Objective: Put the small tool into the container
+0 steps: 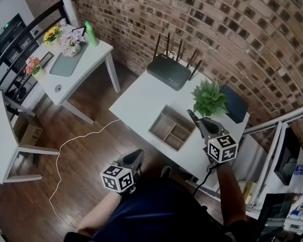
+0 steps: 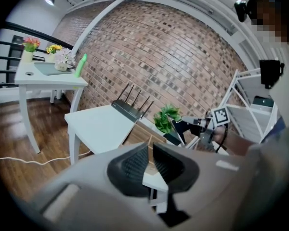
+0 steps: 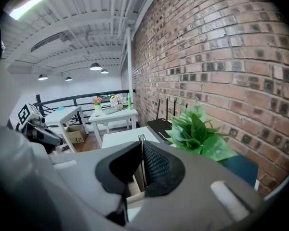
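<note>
A wooden container with several compartments sits on the white table. My right gripper hangs over the container's right edge, shut on a thin, dark small tool that points up and left. In the right gripper view the tool's metal strip stands pinched between the pads, with the container below. My left gripper is off the table, in front of its near edge. Its pads stand a narrow gap apart with nothing between them.
On the table's far side are a black router, a green potted plant and a dark blue pad. A second white table with flowers and a green bottle stands far left. A white cable crosses the floor. A metal shelf is at right.
</note>
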Demonstrator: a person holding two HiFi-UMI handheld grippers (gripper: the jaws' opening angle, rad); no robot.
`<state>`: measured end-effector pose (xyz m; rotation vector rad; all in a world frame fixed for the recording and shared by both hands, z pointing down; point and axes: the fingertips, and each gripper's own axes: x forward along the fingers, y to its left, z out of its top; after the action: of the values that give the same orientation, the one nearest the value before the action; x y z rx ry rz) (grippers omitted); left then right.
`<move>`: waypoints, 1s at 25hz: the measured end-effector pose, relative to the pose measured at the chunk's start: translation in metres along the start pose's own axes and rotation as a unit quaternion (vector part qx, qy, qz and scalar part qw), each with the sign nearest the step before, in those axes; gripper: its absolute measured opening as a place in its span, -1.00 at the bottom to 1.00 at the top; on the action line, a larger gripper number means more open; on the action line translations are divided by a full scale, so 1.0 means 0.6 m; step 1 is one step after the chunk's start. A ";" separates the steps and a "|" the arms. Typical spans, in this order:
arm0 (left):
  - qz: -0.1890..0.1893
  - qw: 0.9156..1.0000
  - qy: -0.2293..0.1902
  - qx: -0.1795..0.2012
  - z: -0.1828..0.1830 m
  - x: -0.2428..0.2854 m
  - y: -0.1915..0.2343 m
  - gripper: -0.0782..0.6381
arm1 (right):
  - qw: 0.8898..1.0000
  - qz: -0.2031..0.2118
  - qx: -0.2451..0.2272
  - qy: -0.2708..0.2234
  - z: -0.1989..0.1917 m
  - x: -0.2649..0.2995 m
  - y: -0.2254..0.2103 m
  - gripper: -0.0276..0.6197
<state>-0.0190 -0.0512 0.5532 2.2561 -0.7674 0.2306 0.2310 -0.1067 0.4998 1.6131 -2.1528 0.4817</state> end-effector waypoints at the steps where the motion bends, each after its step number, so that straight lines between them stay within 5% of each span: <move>1: 0.003 1.000 -0.002 -0.001 0.000 -0.003 0.003 -0.70 | 1.000 0.004 -0.005 -0.001 0.008 0.007 0.003 -0.87; 12: 0.040 0.999 -0.026 -0.011 0.005 -0.037 0.026 -0.70 | 0.997 0.064 -0.033 0.018 0.041 0.092 0.037 -0.86; 25: 0.057 0.998 -0.026 -0.026 -0.006 -0.051 0.036 -0.70 | 0.990 0.094 -0.048 0.092 -0.017 0.171 0.043 -0.87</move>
<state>-0.0565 -0.0466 0.5571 2.1803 -0.9195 0.2041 0.1815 -0.1786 0.5604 1.2692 -2.1619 0.5505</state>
